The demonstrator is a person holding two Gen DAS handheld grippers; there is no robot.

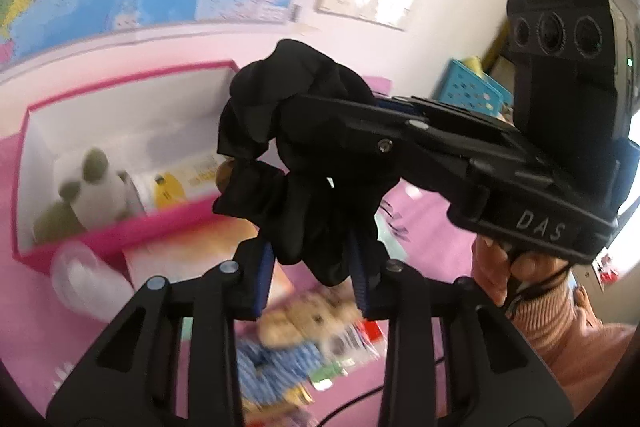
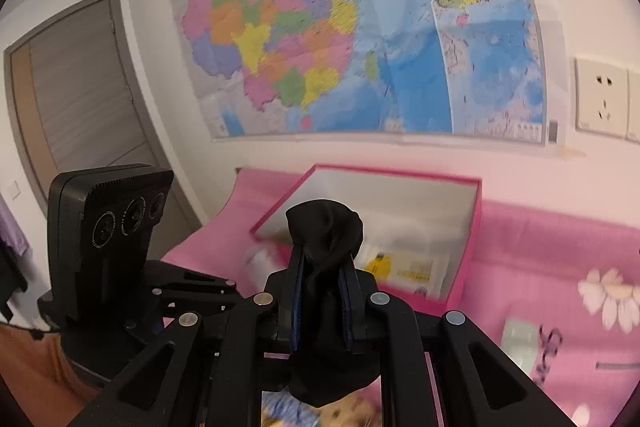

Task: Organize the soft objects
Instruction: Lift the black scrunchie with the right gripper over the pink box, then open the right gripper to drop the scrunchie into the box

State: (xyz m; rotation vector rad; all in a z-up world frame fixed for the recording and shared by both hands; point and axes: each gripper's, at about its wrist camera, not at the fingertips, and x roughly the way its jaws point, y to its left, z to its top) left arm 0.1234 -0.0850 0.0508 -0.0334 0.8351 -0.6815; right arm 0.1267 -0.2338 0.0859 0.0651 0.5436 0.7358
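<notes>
A bunched black cloth (image 1: 304,155) hangs in the air above the pink surface, held from two sides. My left gripper (image 1: 312,267) has its blue pads against the cloth's lower end, shut on it. My right gripper (image 1: 304,111) comes in from the right and is shut on the upper part. In the right wrist view the black cloth (image 2: 324,227) bulges out past the narrow jaws of my right gripper (image 2: 324,267). Behind it stands an open pink box (image 2: 400,177) with white walls; the same pink box (image 1: 120,83) holds a white and green plush toy (image 1: 96,187).
A teddy bear in blue stripes (image 1: 308,319) lies below the grippers among papers. A clear plastic item (image 1: 88,279) lies by the box. A blue basket (image 1: 468,87) stands at the right. A wall map (image 2: 360,27), a socket (image 2: 600,99) and a door (image 2: 80,87) are behind.
</notes>
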